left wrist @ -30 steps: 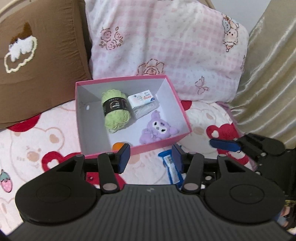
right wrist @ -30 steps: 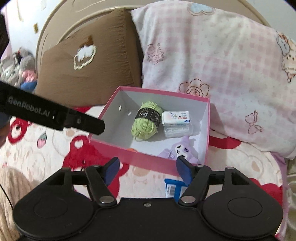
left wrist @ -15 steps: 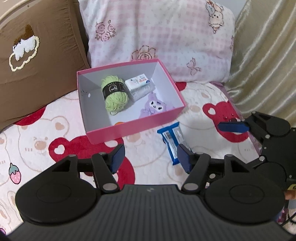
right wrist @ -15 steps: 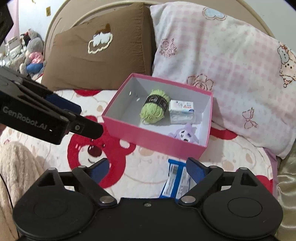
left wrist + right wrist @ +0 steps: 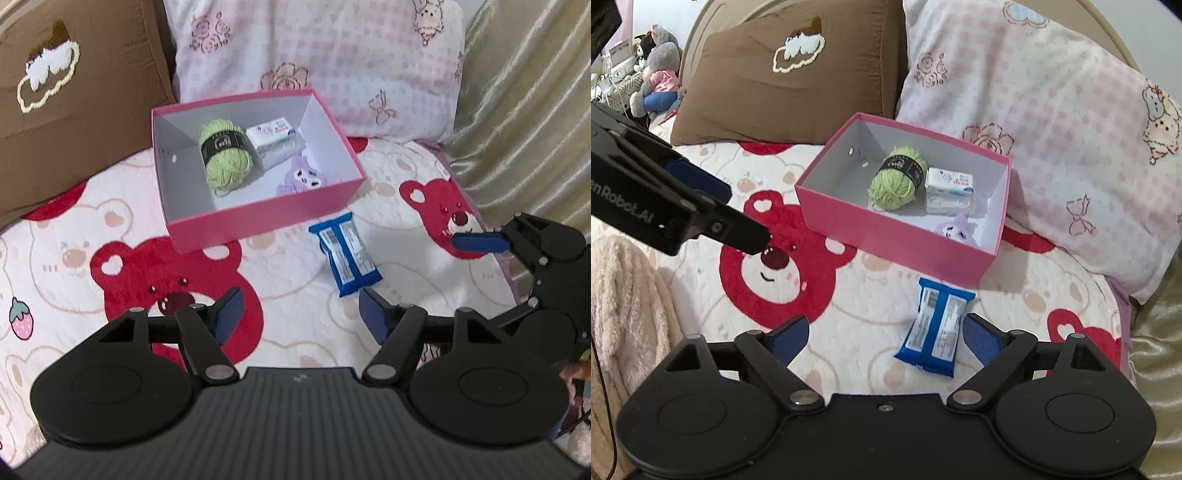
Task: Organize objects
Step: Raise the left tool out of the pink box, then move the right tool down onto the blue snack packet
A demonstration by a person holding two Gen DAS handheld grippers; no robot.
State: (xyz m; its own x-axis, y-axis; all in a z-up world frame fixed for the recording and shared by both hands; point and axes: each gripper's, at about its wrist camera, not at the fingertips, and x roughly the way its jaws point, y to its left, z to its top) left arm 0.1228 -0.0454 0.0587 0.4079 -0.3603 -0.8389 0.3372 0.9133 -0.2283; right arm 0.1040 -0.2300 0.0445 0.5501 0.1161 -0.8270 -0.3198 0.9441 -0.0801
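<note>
On the bear-print bedspread (image 5: pixel 849 306), just in front of the pink box (image 5: pixel 897 240), lies a blue snack packet (image 5: pixel 936 328) with its white label side up. The right gripper (image 5: pixel 884 338) hangs low over it with its jaws spread wide and nothing pressed between them; the packet sits toward the right-hand finger, and whether that pad touches its edge cannot be told from this angle. From the left wrist view the left gripper (image 5: pixel 301 314) also stands apart, its jaws having just been opening with only bedspread between them, and the packet (image 5: pixel 347 258) lies beyond and slightly to the right of its right-hand finger, clear of both pads. Inside the box rest a ball of green yarn (image 5: pixel 225 155), a small white pack of tissues (image 5: pixel 273 142) and a purple plush toy (image 5: pixel 303 179), the toy half hidden behind the near wall. The print on the packet's label and the tissue pack is too small to read. Each gripper shows only in part in the other's view, cut off at the picture's edge. Behind the box lean a brown cushion (image 5: pixel 790 74) with a cloud motif and a pink checked pillow (image 5: pixel 1052 129); shiny gold fabric (image 5: pixel 528 110) drapes at the right, and stuffed toys (image 5: pixel 653 74) sit far off at the left.
</note>
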